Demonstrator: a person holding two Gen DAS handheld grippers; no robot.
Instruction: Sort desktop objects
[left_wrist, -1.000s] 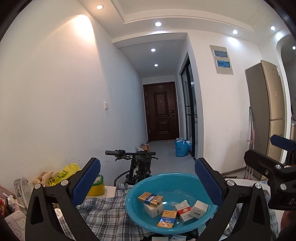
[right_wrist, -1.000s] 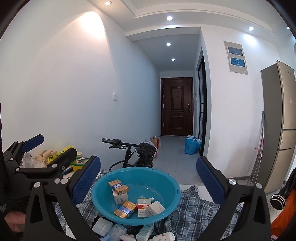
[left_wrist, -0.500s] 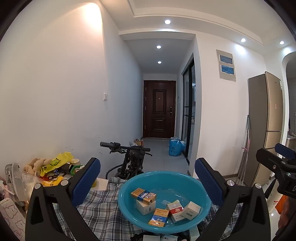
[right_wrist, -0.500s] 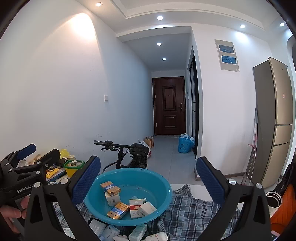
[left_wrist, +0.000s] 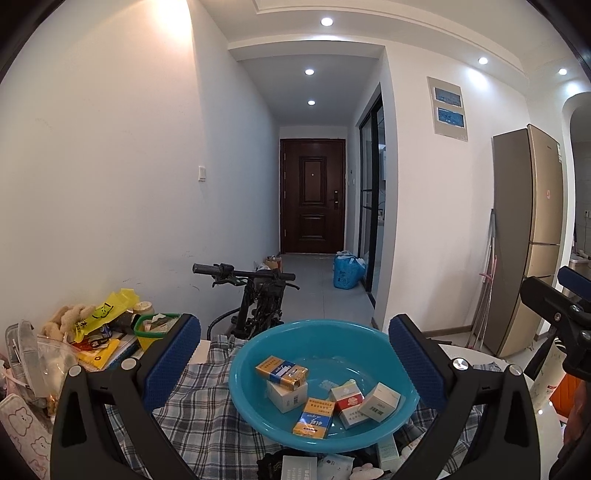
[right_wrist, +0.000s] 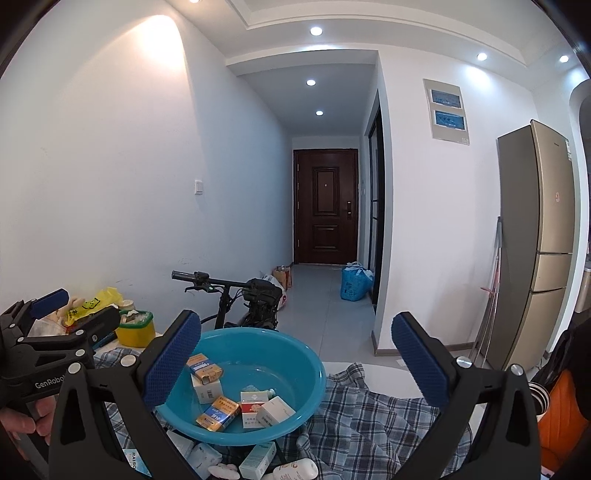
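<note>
Several small cardboard boxes (left_wrist: 314, 391) lie loose in the round blue plastic basin (left_wrist: 258, 350) on the checked cloth-covered surface (left_wrist: 207, 417); more boxes (right_wrist: 258, 458) sit at its 6 o'clock rim. They look light, stiff, crushable: best pinched across the flat faces. Left hand-held gripper (left_wrist: 295, 365) and right hand-held gripper (right_wrist: 295, 365) both gape wide, holding nothing.

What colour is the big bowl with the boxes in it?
The bowl is bright blue-green, clearest in the left wrist view.
</note>
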